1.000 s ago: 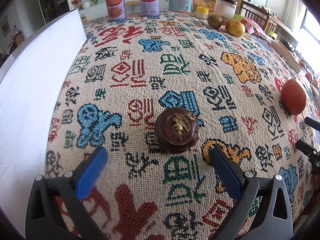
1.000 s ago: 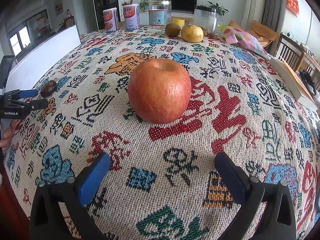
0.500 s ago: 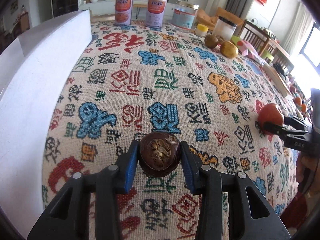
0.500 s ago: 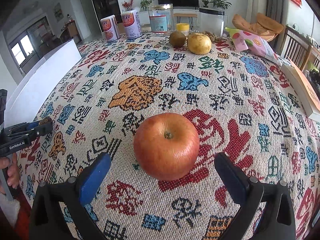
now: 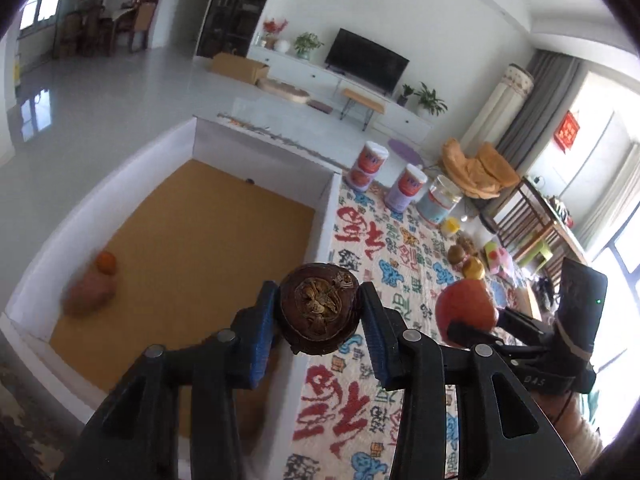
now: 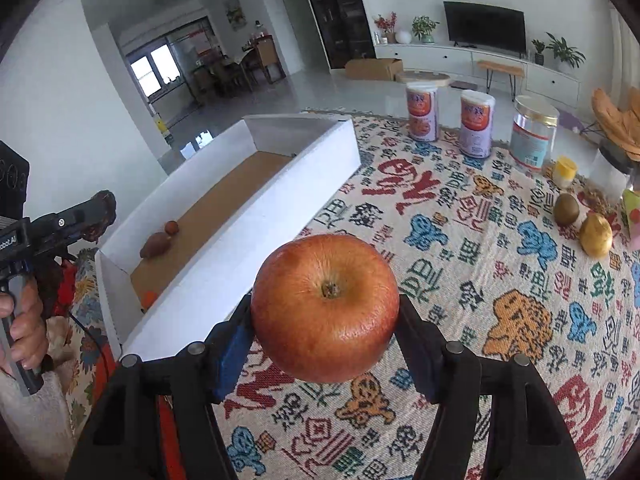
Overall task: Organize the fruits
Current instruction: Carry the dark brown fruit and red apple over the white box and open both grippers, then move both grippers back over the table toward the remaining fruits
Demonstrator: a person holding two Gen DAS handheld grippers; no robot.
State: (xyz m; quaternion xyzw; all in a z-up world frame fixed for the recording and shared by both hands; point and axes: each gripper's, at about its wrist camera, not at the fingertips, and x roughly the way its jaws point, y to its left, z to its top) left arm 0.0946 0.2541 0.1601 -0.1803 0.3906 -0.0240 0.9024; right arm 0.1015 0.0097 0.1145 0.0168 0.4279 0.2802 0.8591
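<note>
Your left gripper (image 5: 318,320) clamps a dark brown mangosteen (image 5: 319,312) in the air above the white box's (image 5: 260,140) near wall. Your right gripper (image 6: 325,320), jaws just closed, holds the red apple (image 6: 325,307) above the patterned tablecloth (image 6: 460,240), beside the box.

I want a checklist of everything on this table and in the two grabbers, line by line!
Surface: table under a patterned cloth.
Job's things: apple and dark brown fruit lifted; white box holds a few small fruits.
Clutter: two cans, jar, kiwi, yellow fruit.
Grippers: left gripper clamps the dark fruit; right gripper has just closed on the apple.
Cables: thin wire near the left hand.
Surroundings: living room, television.
</note>
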